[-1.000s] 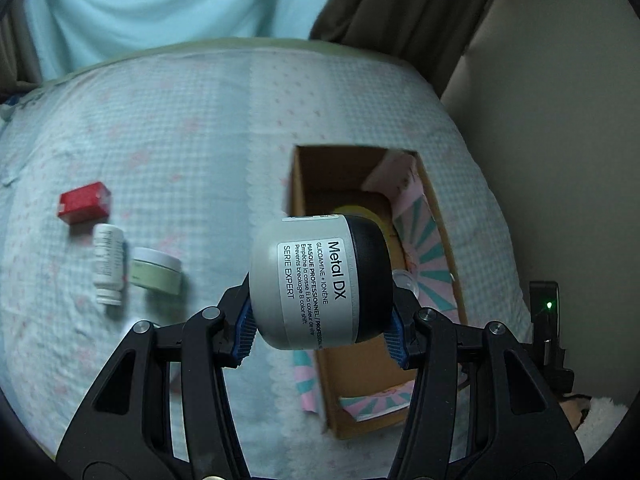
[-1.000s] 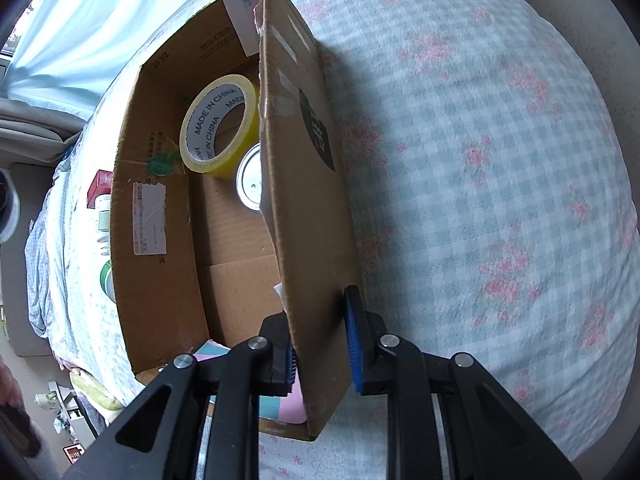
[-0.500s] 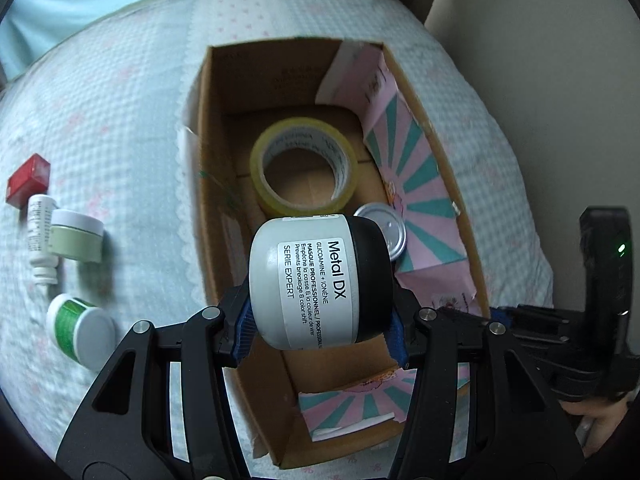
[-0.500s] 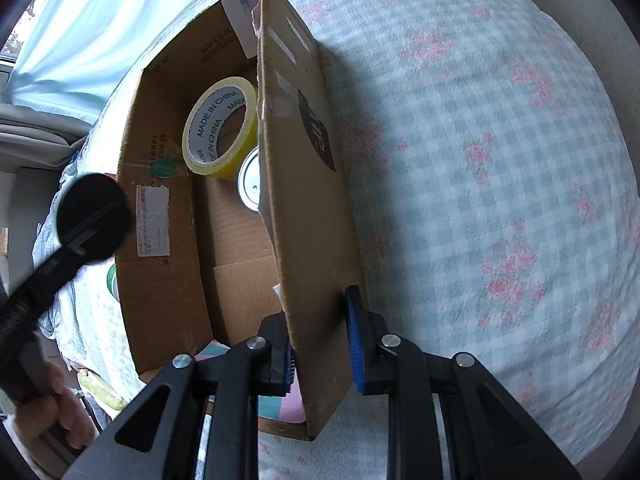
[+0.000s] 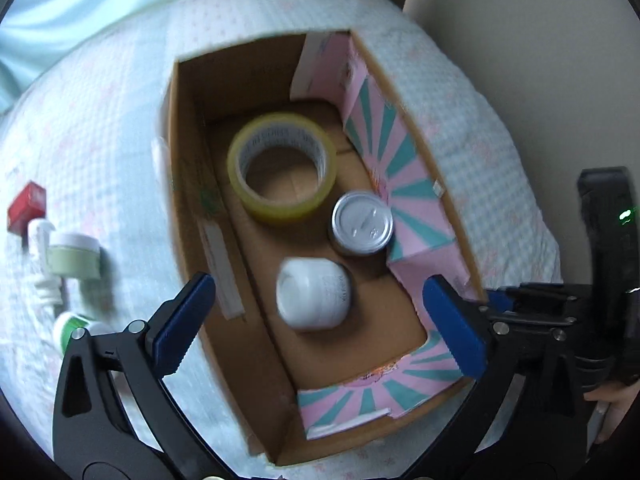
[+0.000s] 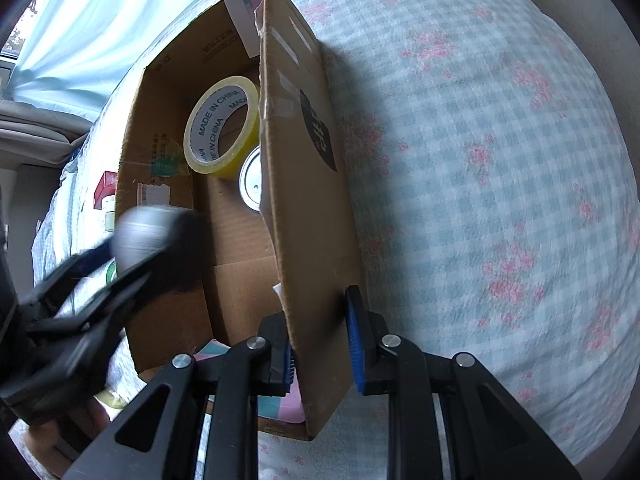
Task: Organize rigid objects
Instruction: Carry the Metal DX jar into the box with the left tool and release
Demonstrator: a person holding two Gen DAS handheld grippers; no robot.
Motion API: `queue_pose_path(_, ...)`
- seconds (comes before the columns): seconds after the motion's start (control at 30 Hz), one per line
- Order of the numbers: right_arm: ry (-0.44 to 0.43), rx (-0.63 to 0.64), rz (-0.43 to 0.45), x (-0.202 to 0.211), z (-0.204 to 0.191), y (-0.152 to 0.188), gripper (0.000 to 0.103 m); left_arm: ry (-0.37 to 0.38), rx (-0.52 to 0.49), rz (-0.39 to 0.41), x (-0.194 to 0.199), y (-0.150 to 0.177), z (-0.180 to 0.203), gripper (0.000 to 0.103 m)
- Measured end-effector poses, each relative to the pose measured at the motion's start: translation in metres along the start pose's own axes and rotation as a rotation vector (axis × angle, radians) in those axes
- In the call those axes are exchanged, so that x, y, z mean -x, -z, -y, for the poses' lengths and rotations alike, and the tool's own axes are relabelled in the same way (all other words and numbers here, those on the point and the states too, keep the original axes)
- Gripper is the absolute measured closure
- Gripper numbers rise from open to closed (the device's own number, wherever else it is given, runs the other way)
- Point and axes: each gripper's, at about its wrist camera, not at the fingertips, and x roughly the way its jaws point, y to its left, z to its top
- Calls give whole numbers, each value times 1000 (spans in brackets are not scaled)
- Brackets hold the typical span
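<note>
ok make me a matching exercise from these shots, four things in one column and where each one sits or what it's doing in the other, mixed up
Things:
1. yellow tape roll
2. white jar
3. red box
4. right tongs

Places or states:
A. outside the cardboard box, on the checked cloth
B. clamped on the box's side wall
C. on the box floor at the far end
D. on the box floor, just under the left tongs, whose jaws are opening

Pairs: 1-C, 2-D, 3-A, 4-B
</note>
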Motion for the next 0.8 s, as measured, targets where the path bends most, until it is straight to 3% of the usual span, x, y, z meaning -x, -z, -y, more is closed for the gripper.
queue_pose_path(0.27,-8,-8,7,1,-2,3,81,-20,43,8,18,0,-19,0)
queue_pose_path(0.57,1,-15,4,1,-10,3,81,-72,145,43,79,17,-72,0)
queue_pose_path(0.8,0,-24,-5,4,-6,-1,82,-125,220,129,144,22,-133,0)
